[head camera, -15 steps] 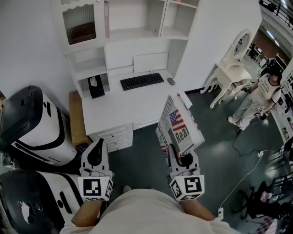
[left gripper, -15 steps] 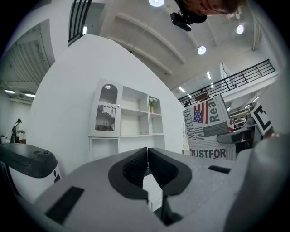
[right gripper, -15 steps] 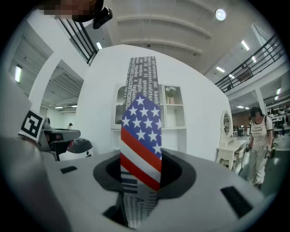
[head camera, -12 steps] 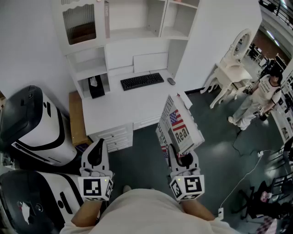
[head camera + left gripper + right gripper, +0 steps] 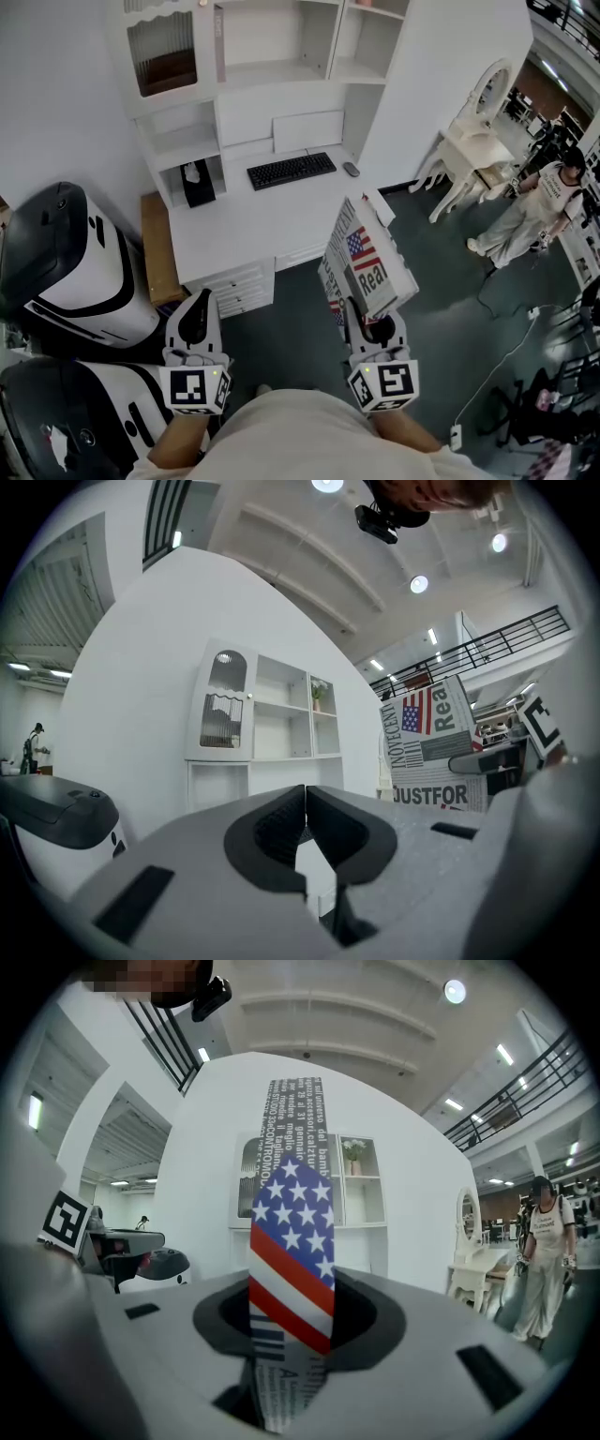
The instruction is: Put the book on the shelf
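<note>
Right tool [image 5: 367,326], at 5 o'clock in the head view: jaws pinching the book [image 5: 366,253] by its lower end, the flag-printed spine standing upright between them and facing the tool's own camera. The book is off the shelf [image 5: 281,70], held in the air, its top overlapping the 5 o'clock corner of the tabletop [image 5: 239,220] in the head view. Left tool [image 5: 195,319], at 7 o'clock: jaws pressed together, nothing between them. The white shelf stands at 12 o'clock above the tabletop. On the tabletop: a black keyboard [image 5: 291,168] with a mouse [image 5: 350,169] just beside it at 3 o'clock. A person [image 5: 530,211] stands on the floor at 3 o'clock, well apart from both tools.
</note>
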Available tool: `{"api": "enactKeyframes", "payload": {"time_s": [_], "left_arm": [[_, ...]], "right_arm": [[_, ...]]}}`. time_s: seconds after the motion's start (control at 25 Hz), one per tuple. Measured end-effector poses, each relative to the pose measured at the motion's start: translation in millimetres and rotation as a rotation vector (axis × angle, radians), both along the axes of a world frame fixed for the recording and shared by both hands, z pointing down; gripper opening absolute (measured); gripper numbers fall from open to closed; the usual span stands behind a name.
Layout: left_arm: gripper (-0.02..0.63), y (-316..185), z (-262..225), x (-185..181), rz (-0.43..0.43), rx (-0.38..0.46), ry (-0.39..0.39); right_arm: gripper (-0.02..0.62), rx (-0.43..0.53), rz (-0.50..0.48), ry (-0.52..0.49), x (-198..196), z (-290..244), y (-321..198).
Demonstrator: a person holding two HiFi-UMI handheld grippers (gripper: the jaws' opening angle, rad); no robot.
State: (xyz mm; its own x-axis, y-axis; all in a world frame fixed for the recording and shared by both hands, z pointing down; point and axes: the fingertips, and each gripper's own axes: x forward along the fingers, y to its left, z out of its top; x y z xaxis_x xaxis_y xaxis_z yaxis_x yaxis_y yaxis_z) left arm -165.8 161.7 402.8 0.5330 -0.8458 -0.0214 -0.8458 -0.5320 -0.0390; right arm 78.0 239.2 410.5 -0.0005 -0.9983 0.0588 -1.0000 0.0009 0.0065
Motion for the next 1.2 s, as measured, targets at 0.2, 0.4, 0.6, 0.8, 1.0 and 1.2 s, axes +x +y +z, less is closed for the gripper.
{"api": "enactKeyframes", "payload": {"time_s": [0.2, 0.4, 0.6, 0.8, 1.0, 1.2], "left_arm": [[0.006, -1, -2, -6, 0.008, -0.003, -0.002], [0.006, -27, 8, -29, 0.022, -0.013, 0.002], [0.006, -42, 13, -38, 0.039, -0.023, 0.002], [0.006, -54, 20, -39, 0.037, -0.031, 0.001], [0.006, -71, 21, -28, 0.037, -0.033, -0.012], [0.006, -97, 23, -14, 0.018, -0.031, -0.025]], "right_arm": [[0.156, 0.003, 0.013, 0.006, -4, -4, 0], [0.156, -0.003, 0.035, 0.016, -25, 0, -23], [0.156, -0.003, 0.052, 0.024, -34, 1, -35], [0.156, -0.004, 0.063, 0.027, -29, 2, -47], [0.156, 0.005, 0.067, 0.027, -16, 3, -67], [0.156, 0.009, 0.059, 0.020, 5, 6, -98]]}}
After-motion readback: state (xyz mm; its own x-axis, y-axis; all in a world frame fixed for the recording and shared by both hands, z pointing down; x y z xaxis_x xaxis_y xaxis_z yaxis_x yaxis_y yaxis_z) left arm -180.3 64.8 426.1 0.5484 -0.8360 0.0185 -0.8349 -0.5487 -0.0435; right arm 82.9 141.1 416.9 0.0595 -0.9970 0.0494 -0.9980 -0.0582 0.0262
